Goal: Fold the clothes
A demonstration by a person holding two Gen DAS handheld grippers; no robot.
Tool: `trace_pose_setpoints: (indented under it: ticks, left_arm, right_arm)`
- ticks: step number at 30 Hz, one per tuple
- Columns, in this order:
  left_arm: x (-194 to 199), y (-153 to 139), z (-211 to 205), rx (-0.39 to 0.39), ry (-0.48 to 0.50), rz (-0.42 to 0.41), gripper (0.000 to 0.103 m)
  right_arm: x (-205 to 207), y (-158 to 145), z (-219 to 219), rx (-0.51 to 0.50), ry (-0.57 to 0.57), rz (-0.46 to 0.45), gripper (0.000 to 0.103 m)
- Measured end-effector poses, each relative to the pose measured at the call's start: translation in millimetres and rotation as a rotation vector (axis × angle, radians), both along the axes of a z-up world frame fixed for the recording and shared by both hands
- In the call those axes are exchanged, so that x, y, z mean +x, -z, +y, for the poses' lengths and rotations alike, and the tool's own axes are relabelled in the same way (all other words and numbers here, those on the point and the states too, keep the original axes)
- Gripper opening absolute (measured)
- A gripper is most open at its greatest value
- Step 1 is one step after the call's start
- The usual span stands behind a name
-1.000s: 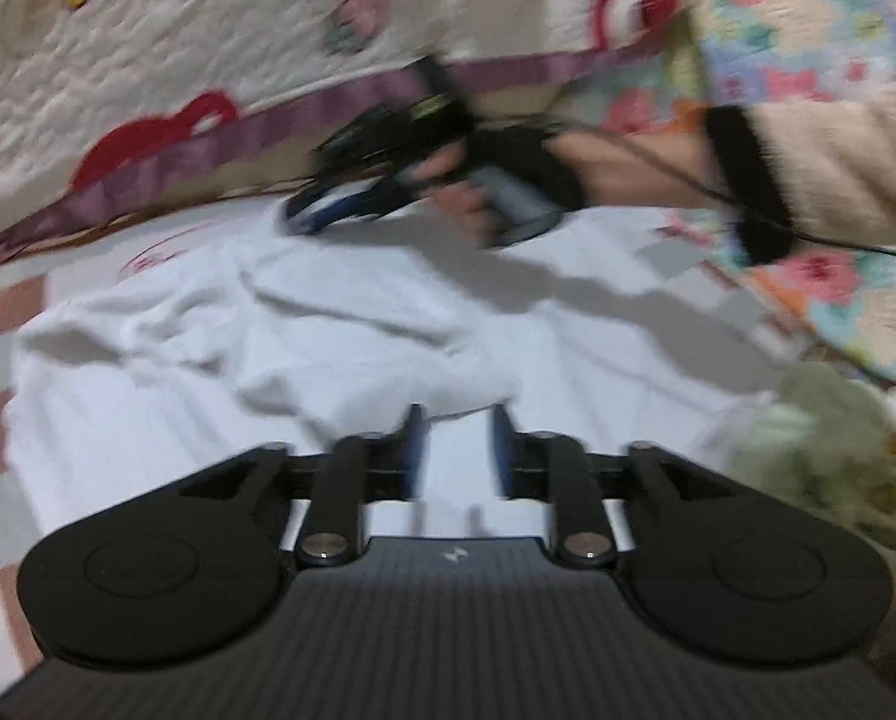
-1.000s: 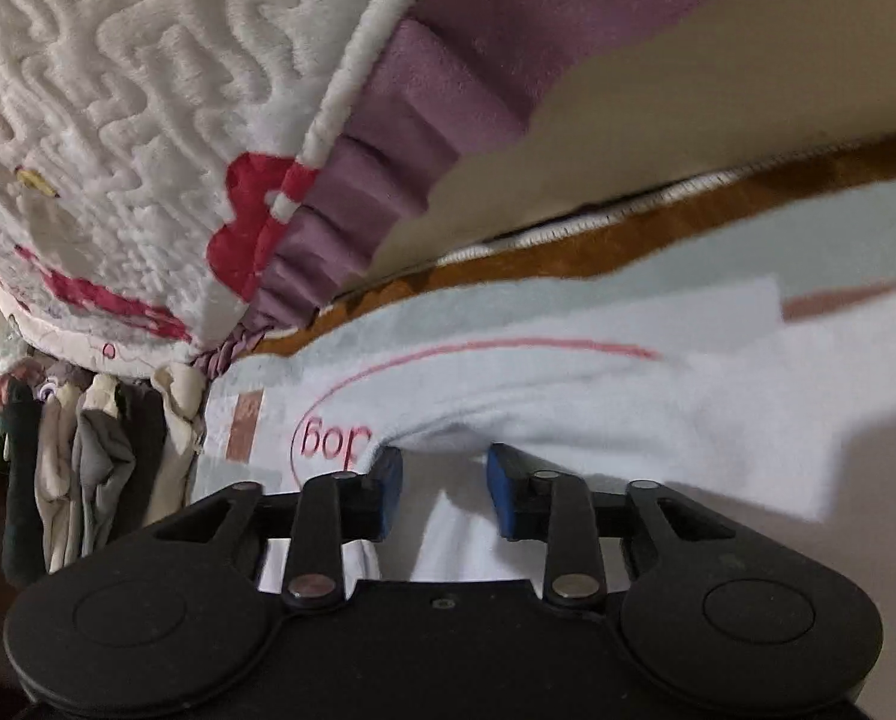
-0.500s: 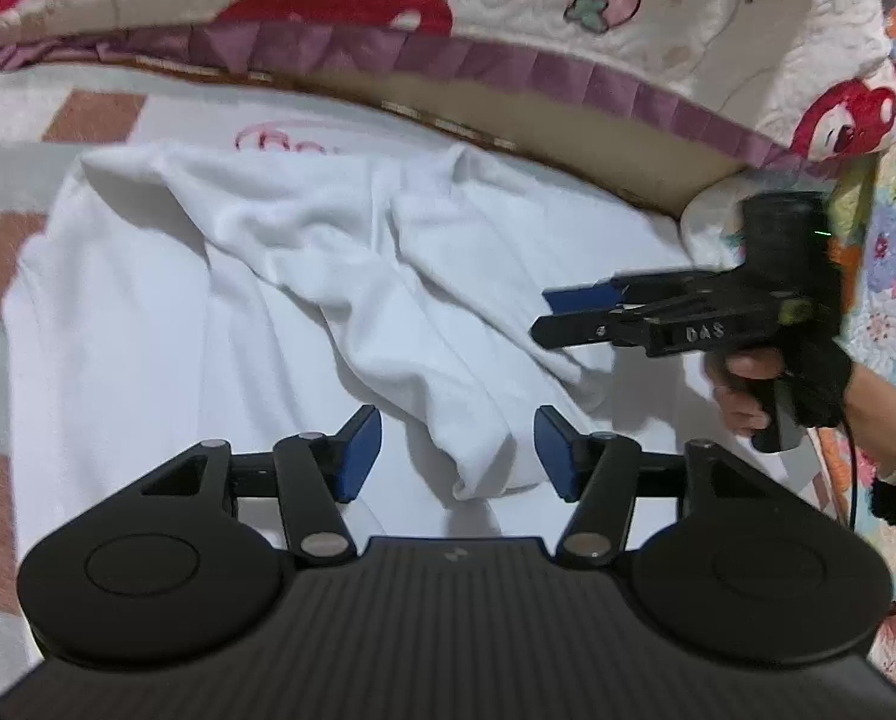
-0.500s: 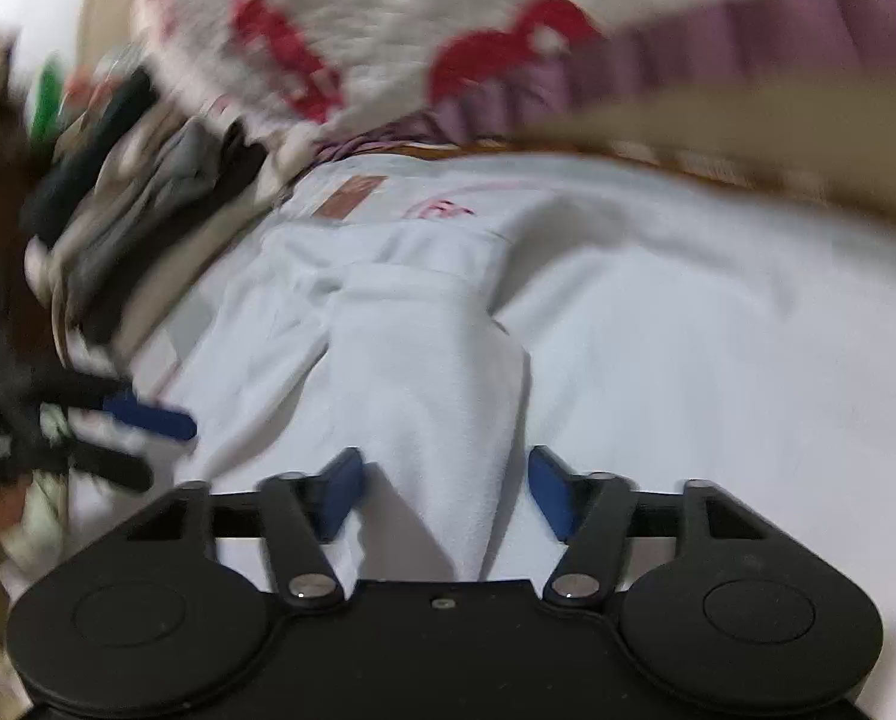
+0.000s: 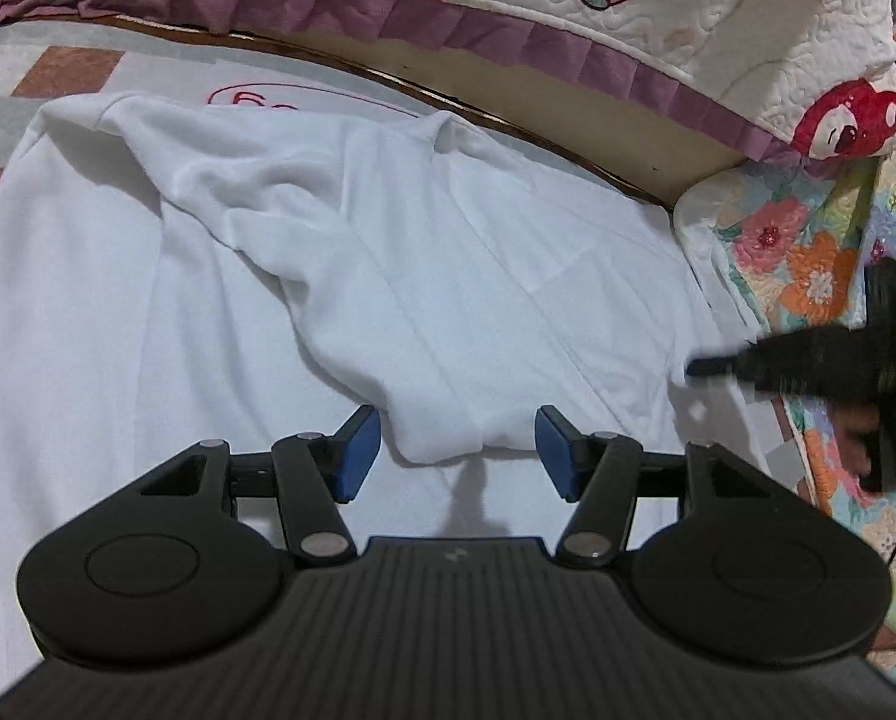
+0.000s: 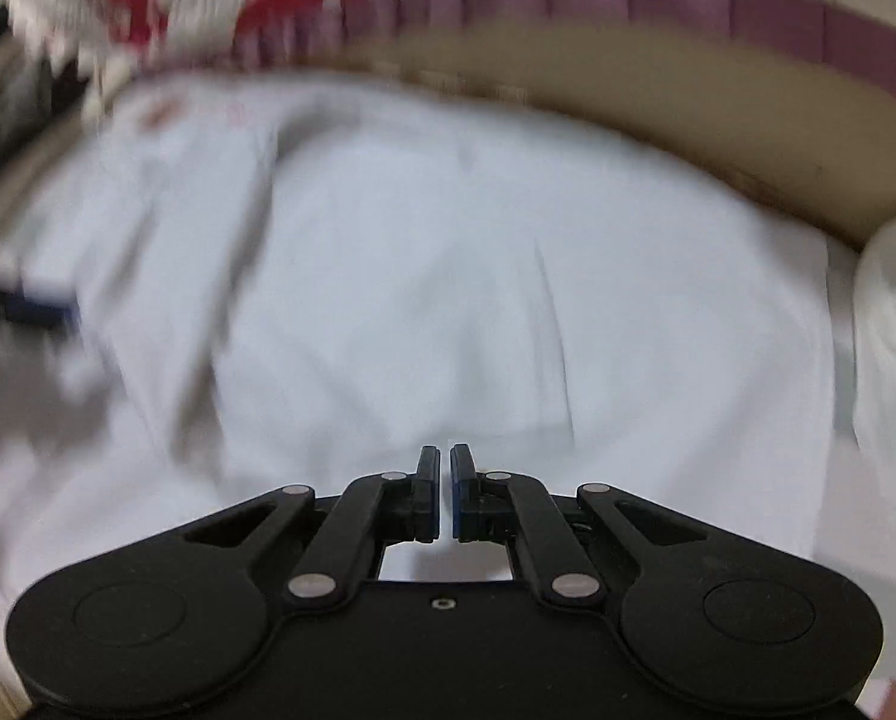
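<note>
A white long-sleeved garment (image 5: 448, 252) lies spread flat, with one sleeve folded diagonally across its body. The sleeve's cuff end (image 5: 442, 420) sits between the blue pads of my left gripper (image 5: 457, 450), which is open and not pressing on it. My right gripper (image 6: 442, 474) hovers over the garment's body (image 6: 418, 276), shut, with nothing between its pads. In the left wrist view the right gripper (image 5: 697, 367) is blurred at the garment's right edge. The left gripper's fingers (image 6: 40, 309) show blurred at the far left of the right wrist view.
A quilted cream blanket with red bears and a purple ruffle (image 5: 508, 30) hangs along the far side. A floral cloth (image 5: 808, 264) lies to the right, where a person's hand (image 5: 862, 438) holds the right gripper. The mat (image 5: 70, 69) has brown patches at far left.
The right gripper has swung from the garment's far side to its right edge and shut. The left gripper has dropped toward the sleeve's cuff end and its pads have spread apart.
</note>
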State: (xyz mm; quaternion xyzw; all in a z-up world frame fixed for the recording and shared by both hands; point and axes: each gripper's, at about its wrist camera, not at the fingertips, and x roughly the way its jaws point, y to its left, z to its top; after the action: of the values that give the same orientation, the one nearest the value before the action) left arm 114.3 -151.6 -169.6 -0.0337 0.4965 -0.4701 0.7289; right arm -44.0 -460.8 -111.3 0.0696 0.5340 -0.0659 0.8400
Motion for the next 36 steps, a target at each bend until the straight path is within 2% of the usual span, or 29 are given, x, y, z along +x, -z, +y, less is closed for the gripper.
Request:
trace_pose_setpoints:
  ticks: [1,3,5,6,7,8,10,11,12,15,16,18,19,20,21,22,23,25,27,28,29,30,31,32,33,35,36]
  left_arm:
    - [0,1,-2,0.003,0.003,-0.002,0.057]
    - [1,4,-6,0.009,0.007,0.000,0.057]
    - [3,9,-12,0.016,0.017,0.014,0.057]
    - [4,12,-15,0.016,0.030,0.028,0.058]
    - [5,14,-18,0.018,0.035,0.037,0.058]
    - [5,16,-20,0.021,0.039,0.043,0.057]
    - [6,17,-25,0.021,0.046,0.037,0.054]
    - [8,15,-26,0.017,0.050,0.020,0.044]
    - [9,13,-28,0.013,0.054,0.002,0.028]
    - [15,4,-33,-0.004,0.069,-0.051,0.011]
    - [19,-4,-35,-0.013,0.075,-0.079,0.010]
    - [25,-24,-40,-0.035,0.085,-0.141,0.010]
    - [27,-35,-41,-0.059,0.085,-0.174,0.010]
    - [29,-47,-41,-0.087,0.084,-0.208,0.010]
    - [31,-55,-41,-0.106,0.080,-0.234,0.010]
    - [33,-61,-40,-0.111,0.071,-0.263,0.010]
    - [34,-67,-39,-0.113,0.060,-0.294,0.010]
    - [38,-72,-35,-0.134,0.035,-0.311,0.010]
    - [45,-72,-27,-0.176,-0.007,-0.281,0.016]
    - [49,-66,-22,-0.186,-0.040,-0.239,0.021]
    - [53,-60,-17,-0.193,-0.075,-0.194,0.036]
    - [56,-52,-13,-0.185,-0.105,-0.148,0.047]
    - [56,-44,-9,-0.176,-0.119,-0.110,0.048]
    - [55,-36,-5,-0.168,-0.129,-0.075,0.049]
    - [52,-28,-1,-0.157,-0.126,-0.047,0.050]
    - [43,-15,4,-0.133,-0.107,0.001,0.050]
    - [37,-10,5,-0.120,-0.091,0.012,0.051]
  right_arm:
    - [-7,5,5,-0.031,-0.022,0.021,0.010]
    - [-19,1,22,-0.100,-0.129,-0.018,0.012]
    - [-25,-7,37,-0.074,-0.240,-0.094,0.033]
    - [-27,-10,44,-0.049,-0.299,-0.139,0.055]
    - [-27,-9,51,-0.034,-0.352,-0.169,0.063]
    - [-27,-7,58,-0.020,-0.405,-0.199,0.062]
    - [-19,3,65,-0.049,-0.439,-0.201,0.062]
    - [-15,8,69,-0.064,-0.455,-0.202,0.062]
    - [-11,13,73,-0.079,-0.471,-0.202,0.063]
    - [10,28,82,-0.089,-0.522,-0.215,0.063]
    - [18,33,84,-0.091,-0.537,-0.204,0.063]
    - [30,37,85,-0.033,-0.523,-0.191,0.064]
    - [31,34,84,0.019,-0.529,-0.195,0.061]
    - [32,30,82,0.071,-0.535,-0.199,0.054]
    - [37,23,77,0.149,-0.509,-0.204,0.021]
    - [42,16,71,0.227,-0.482,-0.208,0.006]
    - [48,10,66,0.304,-0.455,-0.212,0.006]
    - [53,-5,42,0.659,-0.352,-0.256,0.006]
    - [51,-12,16,1.015,-0.240,-0.332,0.006]
    - [47,-9,7,1.097,-0.185,-0.353,0.006]
    - [43,-5,-3,1.176,-0.130,-0.374,0.007]
    - [38,1,-10,1.102,-0.097,-0.357,0.007]
    - [33,7,-17,1.024,-0.066,-0.340,0.007]
    - [28,17,-21,0.893,-0.034,-0.293,0.007]
    - [22,30,-25,0.815,0.022,-0.250,0.012]
    - [9,57,-35,0.659,0.135,-0.166,0.012]
    - [4,65,-39,0.673,0.174,-0.174,0.015]
